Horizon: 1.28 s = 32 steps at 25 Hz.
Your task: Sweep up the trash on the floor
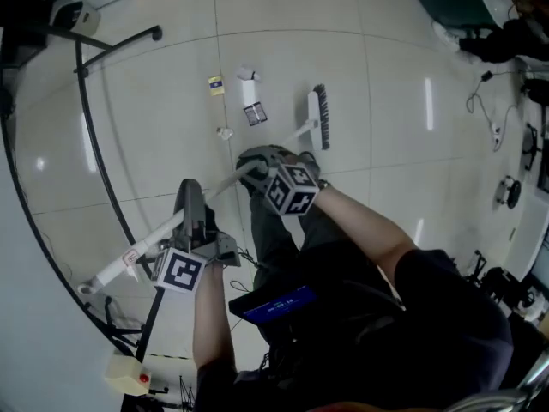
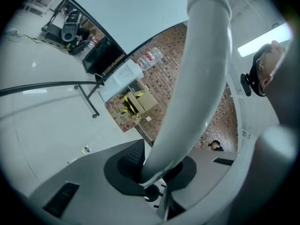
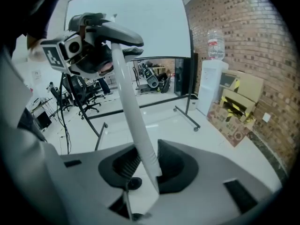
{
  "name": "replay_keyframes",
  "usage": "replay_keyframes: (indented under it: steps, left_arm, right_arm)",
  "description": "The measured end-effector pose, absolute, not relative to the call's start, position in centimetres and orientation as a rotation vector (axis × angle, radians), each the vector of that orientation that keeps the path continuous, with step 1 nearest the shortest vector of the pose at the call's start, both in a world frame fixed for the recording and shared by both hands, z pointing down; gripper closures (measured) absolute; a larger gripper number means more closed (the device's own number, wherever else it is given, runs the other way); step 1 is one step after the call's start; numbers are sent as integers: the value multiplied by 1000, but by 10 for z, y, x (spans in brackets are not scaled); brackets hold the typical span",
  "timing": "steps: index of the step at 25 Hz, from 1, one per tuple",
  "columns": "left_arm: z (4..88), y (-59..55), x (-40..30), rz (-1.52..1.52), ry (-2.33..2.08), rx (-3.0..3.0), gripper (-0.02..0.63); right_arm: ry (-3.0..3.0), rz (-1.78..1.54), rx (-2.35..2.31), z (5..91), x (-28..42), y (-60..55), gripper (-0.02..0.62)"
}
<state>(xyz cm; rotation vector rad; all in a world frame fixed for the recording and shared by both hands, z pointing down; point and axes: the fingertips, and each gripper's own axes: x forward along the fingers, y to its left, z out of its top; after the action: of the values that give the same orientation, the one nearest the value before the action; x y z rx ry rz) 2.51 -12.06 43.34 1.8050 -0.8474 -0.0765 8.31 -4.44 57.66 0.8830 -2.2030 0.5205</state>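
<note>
Both tools were closed on the white broom handle [image 1: 227, 184]. In the left gripper view the left tool [image 2: 157, 172] had its jaws drawn narrow, with the handle pinched between the pads. In the right gripper view the right tool [image 3: 143, 168] clamped the same handle between its pads, jaws a little wider.

In the head view the handle's long axis ran from the lower left of the frame to the upper centre. Its free end was at lower left. The left tool [image 1: 190, 204] gripped it partway along, and the right tool [image 1: 257, 170] gripped it further up, so it was the nearer of the two to the broom head [image 1: 319, 117]. The head lay upper right of centre over the tiled floor [image 1: 154, 127]. I could not tell whether its bristles touched the tiles.

The trash sat just left of the broom head. A dark packet [image 1: 255, 114] was nearest, and a small crumpled scrap [image 1: 225, 133] lay below and left of it. A white piece [image 1: 248, 75] and a yellow packet [image 1: 215, 84] lay higher up. The dark bristles showed on the head's right edge, away from the trash. So the head probably had to be turned or carried around before a stroke could gather the pieces, with the right tool steering.
</note>
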Motion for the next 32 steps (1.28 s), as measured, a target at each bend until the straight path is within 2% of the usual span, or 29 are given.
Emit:
replay_keyframes:
  steps: [6,16,23,32]
  left_arm:
    - [368,-111,96,-22,-627,1897,561]
    - [275,-109,183,-96,-329,2026,561]
    - [236,-103,208,-155,-302,2022,560]
    - [225,-74,220,-187,-422,2050,552]
  right_arm:
    - [-2120,497,1064,504,156,-36,465]
    - [-1949,334,1153,413,245,-29,483]
    - [-1926,224,1245,370,279,-29,480]
    - [-2043,176,1192,367,293,-11,481]
